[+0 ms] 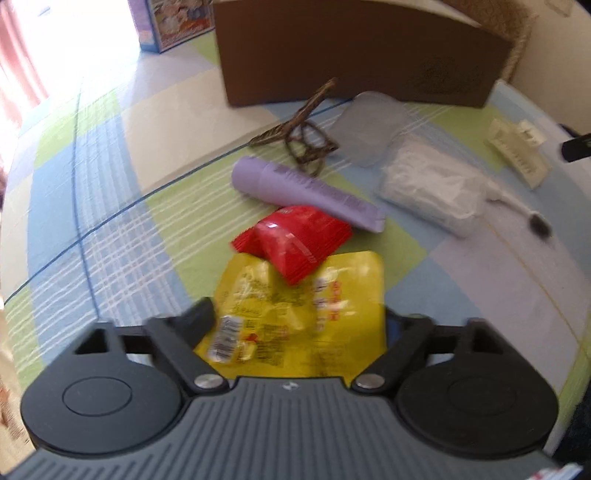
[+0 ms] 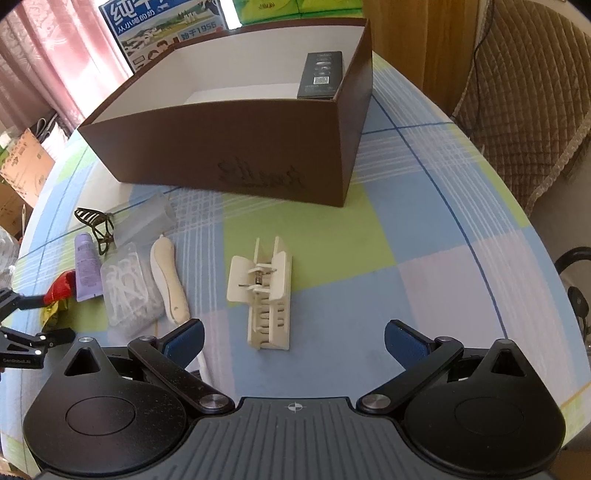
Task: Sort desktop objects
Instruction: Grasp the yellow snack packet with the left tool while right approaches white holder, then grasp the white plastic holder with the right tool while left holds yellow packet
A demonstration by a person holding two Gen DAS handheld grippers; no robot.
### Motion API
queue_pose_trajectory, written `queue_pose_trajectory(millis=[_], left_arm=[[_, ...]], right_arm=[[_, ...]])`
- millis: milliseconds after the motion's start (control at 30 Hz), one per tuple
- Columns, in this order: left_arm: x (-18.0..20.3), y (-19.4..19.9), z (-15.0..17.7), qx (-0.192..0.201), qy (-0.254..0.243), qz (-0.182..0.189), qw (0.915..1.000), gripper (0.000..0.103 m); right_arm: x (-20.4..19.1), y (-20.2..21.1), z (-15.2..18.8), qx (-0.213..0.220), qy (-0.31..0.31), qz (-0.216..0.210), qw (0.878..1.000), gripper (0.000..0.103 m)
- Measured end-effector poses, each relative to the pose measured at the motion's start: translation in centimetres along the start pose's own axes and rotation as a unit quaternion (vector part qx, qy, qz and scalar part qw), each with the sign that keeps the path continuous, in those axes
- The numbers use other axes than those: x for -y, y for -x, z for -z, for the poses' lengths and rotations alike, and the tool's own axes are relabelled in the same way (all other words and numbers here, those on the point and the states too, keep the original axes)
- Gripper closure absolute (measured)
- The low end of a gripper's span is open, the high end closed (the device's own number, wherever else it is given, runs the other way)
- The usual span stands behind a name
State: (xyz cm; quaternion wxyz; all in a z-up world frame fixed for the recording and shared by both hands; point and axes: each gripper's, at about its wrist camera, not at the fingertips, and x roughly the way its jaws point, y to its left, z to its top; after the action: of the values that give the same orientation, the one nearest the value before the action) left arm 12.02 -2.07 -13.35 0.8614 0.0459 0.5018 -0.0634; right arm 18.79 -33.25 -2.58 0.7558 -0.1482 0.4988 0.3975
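Observation:
A yellow snack packet (image 1: 295, 314) lies on the checked tablecloth between the fingers of my left gripper (image 1: 297, 321), which stands open around it. A red packet (image 1: 295, 240) rests on its far end, with a purple tube (image 1: 306, 192) beyond. My right gripper (image 2: 293, 339) hangs open above the cloth with nothing in it; a cream claw clip (image 2: 264, 291) lies just ahead. The brown box (image 2: 229, 155) stands open behind, a black carton (image 2: 323, 74) in its far right corner. The left gripper (image 2: 55, 315) shows at the left edge of the right wrist view.
A brown wire clip (image 2: 94, 225), a clear plastic case (image 2: 147, 218), a bag of white pieces (image 2: 127, 288) and a cream handheld device (image 2: 168, 277) lie left of the cream clip. A padded chair (image 2: 535, 110) stands past the table's right edge. A milk carton (image 2: 166, 33) is behind the box.

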Motion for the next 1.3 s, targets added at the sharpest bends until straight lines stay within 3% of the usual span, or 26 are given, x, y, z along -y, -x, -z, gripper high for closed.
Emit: queue_pose_trajectory(millis=[67, 133, 200, 433, 633, 933, 1100, 1167, 1300], left_arm=[[0.5, 0.4, 0.2, 0.005, -0.013, -0.011, 0.9998, 0.035], [1.1, 1.0, 0.5, 0.015, -0.029, -0.02, 0.9993, 0.05], [1.4, 1.5, 0.7, 0.017, -0.035, -0.036, 0.9986, 0.059], [1.0, 4.2, 0.7, 0.043, -0.008, -0.078, 0.996, 0.087], [-0.9, 6.3, 0.1, 0.067, 0.039, -0.099, 0.992, 0.09], [-3.2, 9.0, -1.0, 0.091, 0.126, -0.073, 0.9852, 0.09], [-3.6, 10.0, -1.5, 0.1, 0.147, -0.064, 0.9821, 0.09], [-3.7, 10.4, -1.6, 0.103, 0.153, -0.06, 0.981, 0.09], [-3.6, 10.8, -1.5, 0.103, 0.161, -0.06, 0.9796, 0.09]], right_arm=[[0.0, -0.2, 0.0, -0.001, 0.0, 0.0, 1.0, 0.002], [-0.2, -0.3, -0.1, -0.001, 0.001, -0.001, 1.0, 0.002], [-0.4, -0.5, -0.1, 0.001, 0.005, -0.004, 1.0, 0.002], [-1.5, -1.0, -0.5, 0.003, 0.02, -0.012, 1.0, 0.002], [-2.2, -1.3, -0.9, 0.005, 0.033, -0.016, 0.999, 0.002], [-2.8, -1.4, -0.8, 0.011, 0.047, -0.019, 0.999, 0.002], [-3.3, -2.2, -1.1, 0.019, 0.06, -0.004, 0.998, 0.004], [-3.7, -2.7, -1.2, 0.02, 0.072, 0.001, 0.997, 0.023], [-3.9, -3.5, -1.2, 0.016, 0.077, 0.007, 0.997, 0.038]])
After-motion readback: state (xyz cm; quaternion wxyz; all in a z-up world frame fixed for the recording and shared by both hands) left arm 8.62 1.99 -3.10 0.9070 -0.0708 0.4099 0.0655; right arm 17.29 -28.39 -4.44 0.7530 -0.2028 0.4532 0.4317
